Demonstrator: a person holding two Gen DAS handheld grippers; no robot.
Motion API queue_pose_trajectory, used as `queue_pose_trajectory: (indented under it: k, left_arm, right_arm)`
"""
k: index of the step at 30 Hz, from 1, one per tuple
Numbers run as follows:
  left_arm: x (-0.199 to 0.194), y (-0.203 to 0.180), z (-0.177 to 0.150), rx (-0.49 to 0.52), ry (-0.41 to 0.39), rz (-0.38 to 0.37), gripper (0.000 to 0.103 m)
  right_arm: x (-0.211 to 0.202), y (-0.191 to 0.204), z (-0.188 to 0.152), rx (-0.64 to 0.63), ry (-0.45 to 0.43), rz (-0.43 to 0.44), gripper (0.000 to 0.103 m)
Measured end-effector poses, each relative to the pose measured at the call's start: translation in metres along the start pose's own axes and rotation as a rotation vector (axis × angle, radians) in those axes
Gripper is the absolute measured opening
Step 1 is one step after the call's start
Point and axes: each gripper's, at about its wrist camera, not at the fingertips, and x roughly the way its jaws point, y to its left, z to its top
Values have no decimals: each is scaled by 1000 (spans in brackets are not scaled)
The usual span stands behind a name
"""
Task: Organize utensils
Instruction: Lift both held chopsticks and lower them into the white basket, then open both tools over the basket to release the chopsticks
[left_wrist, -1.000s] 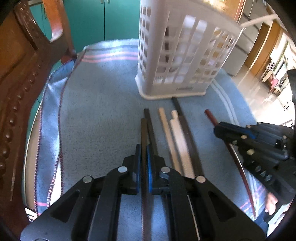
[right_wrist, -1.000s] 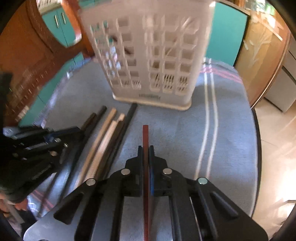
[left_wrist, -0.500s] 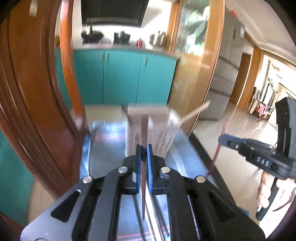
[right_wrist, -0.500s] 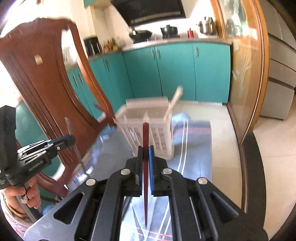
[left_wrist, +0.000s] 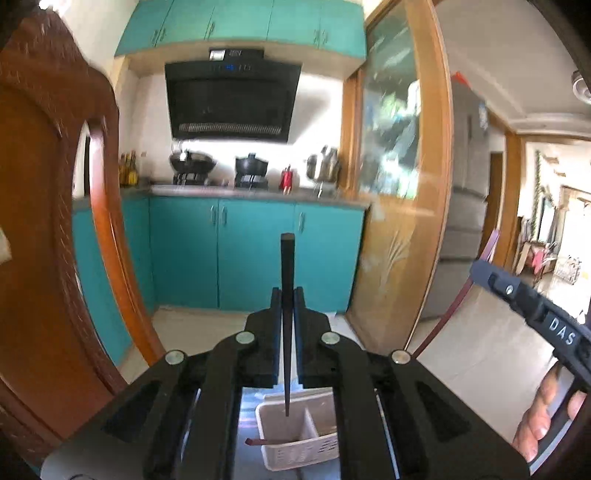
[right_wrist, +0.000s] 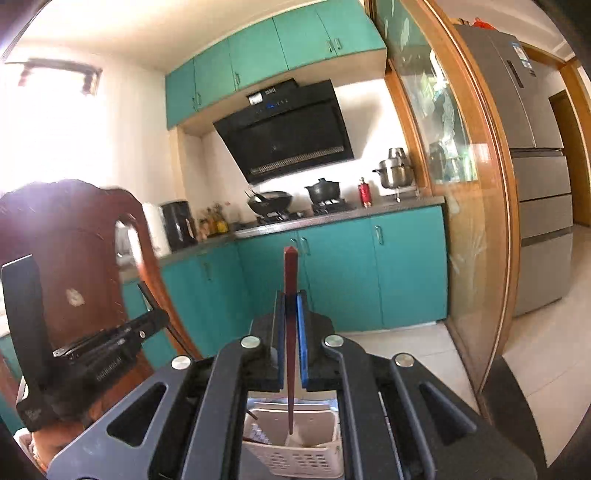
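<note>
Both tongs up off the worktop since a second ago, now near level facing the kitchen. Left tongs (left_wrist: 287, 295) pinch a black chopstick (left_wrist: 286, 280), right tongs (right_wrist: 291, 299) pinch a red chopstick (right_wrist: 290, 280); tips hang over the white basket (right_wrist: 295, 454), now below.

A black hood (right_wrist: 284, 129) hung under teal upper cabinets (right_wrist: 273, 48); below it a wok (right_wrist: 271, 201) and a black pot (right_wrist: 324, 190) sat on the hob, with a red bottle (right_wrist: 364, 192) and a steel pot (right_wrist: 395, 173) further right on the counter (right_wrist: 413, 201); teal lower cabinets (left_wrist: 255, 254) ran beneath; a dark appliance (right_wrist: 179, 225) and some bottles (right_wrist: 214, 223) stood at the counter's left end; a carved wooden chair (left_wrist: 44, 221) rose at the left; a glass door (left_wrist: 391, 147) in a wood frame stood at the right, a grey fridge (right_wrist: 532, 147) beyond it.
</note>
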Motion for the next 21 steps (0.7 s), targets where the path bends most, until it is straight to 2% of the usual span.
queue_pose_trajectory:
  k: [4, 10, 15, 16, 18, 21]
  left_arm:
    - [30, 7, -37, -20, 83, 18, 7]
    - [37, 7, -67, -13, 146, 23, 7]
    - [22, 4, -77, -1, 138, 27, 7]
    - [18, 6, -76, -8, 132, 26, 11]
    - [10, 8, -74, -17, 116, 18, 18]
    - [-17, 11, -72, -27, 73, 23, 22]
  right_arm:
    - [29, -6, -34, -12, 69, -40, 7]
    - [47, -12, -73, -19, 133, -47, 7]
    - [39, -17, -92, -17, 168, -69, 7]
    - [35, -17, -94, -21, 171, -73, 8]
    - [23, -17, -92, -19, 162, -74, 20]
    - [-5, -20, -87, 1, 120, -68, 26]
